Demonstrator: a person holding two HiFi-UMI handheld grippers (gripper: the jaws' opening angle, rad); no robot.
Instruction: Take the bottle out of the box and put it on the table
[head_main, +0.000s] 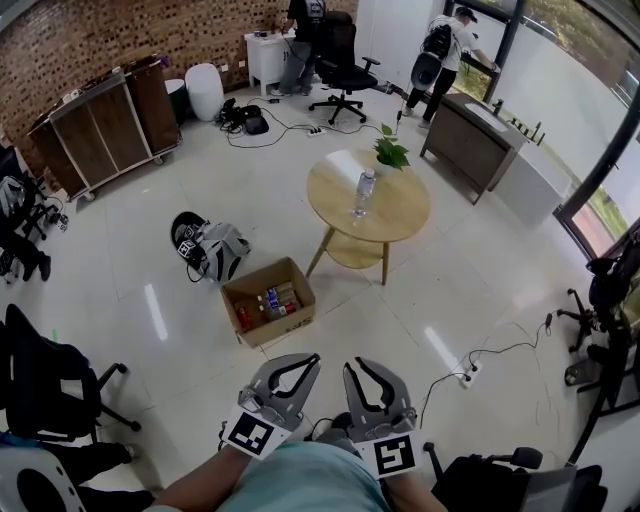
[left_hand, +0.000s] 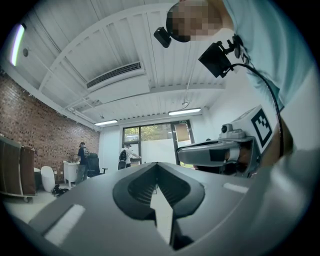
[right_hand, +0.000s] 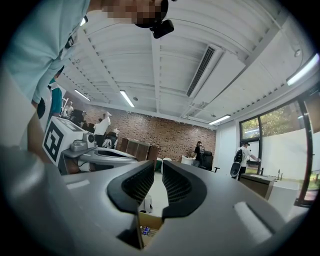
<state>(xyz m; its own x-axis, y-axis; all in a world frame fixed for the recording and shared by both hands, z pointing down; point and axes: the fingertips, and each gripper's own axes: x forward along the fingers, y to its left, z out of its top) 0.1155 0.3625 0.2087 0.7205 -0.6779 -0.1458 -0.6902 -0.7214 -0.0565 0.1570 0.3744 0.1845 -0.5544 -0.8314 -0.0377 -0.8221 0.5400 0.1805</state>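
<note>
An open cardboard box (head_main: 268, 300) sits on the floor to the left of a round wooden table (head_main: 400, 215). Several bottles (head_main: 272, 301) lie inside it. A clear bottle (head_main: 364, 192) stands upright on the table beside a small potted plant (head_main: 390, 151). Both grippers are held close to the person's body, well short of the box. My left gripper (head_main: 308, 358) (left_hand: 156, 164) is shut with its tips touching and nothing in it. My right gripper (head_main: 352, 366) (right_hand: 158, 164) shows a narrow gap between its pads with nothing in it. Part of the box (right_hand: 145, 231) shows below its jaws.
A grey-and-white bag (head_main: 215, 250) lies left of the box. A power strip and cable (head_main: 466, 374) lie on the floor to the right. Black office chairs (head_main: 50, 385) stand at the left and lower right. A wooden cabinet (head_main: 105, 120), a desk (head_main: 470, 135) and people stand further back.
</note>
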